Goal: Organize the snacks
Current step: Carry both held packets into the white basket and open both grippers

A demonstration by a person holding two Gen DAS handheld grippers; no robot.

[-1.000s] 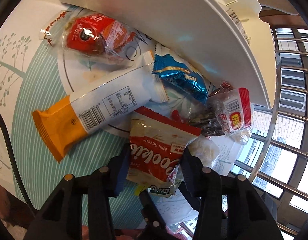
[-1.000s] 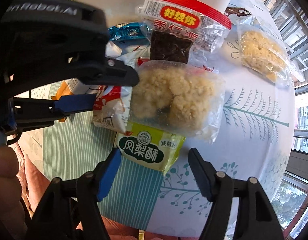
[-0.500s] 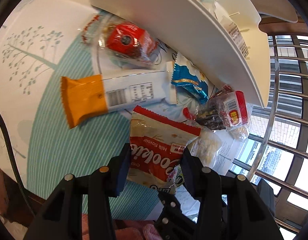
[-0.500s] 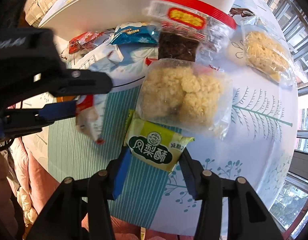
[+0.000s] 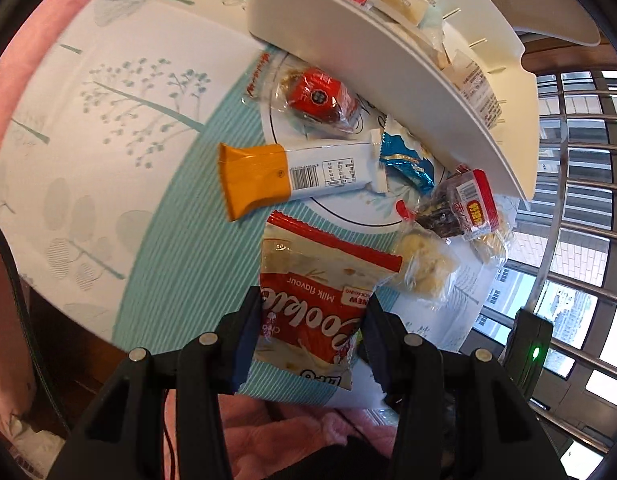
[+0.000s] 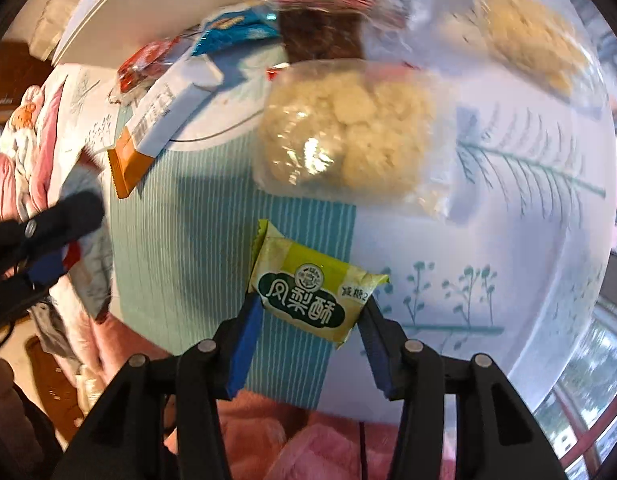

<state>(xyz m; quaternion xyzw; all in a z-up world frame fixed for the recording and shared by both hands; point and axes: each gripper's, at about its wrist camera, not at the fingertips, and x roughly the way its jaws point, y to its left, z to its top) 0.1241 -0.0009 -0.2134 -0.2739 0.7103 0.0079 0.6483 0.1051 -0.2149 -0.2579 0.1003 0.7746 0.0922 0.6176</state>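
Observation:
My left gripper [image 5: 308, 332] is shut on a red and white cookie packet [image 5: 316, 288] and holds it above the table. My right gripper [image 6: 308, 324] is shut on a green pineapple-cake packet [image 6: 308, 284] and holds it above the table edge. On the table lie an orange and white bar [image 5: 292, 176], a red-wrapped snack [image 5: 316, 100], a blue packet [image 5: 408, 164], a red-topped dark snack [image 5: 464, 208] and a clear bag of pale puffs [image 6: 348, 128]. A white tray [image 5: 388, 64] with several snacks stands at the back.
A second clear bag of pale puffs [image 6: 528, 36] lies at the far right of the round table [image 6: 508, 240]. Window bars [image 5: 580, 200] stand beyond the table. Pink cloth [image 6: 268, 432] lies below the near edge.
Both grippers have drawn back from the pile. The left lifted the cookie packet away. The right closed on the green packet and pulled it off from under the puff bag.

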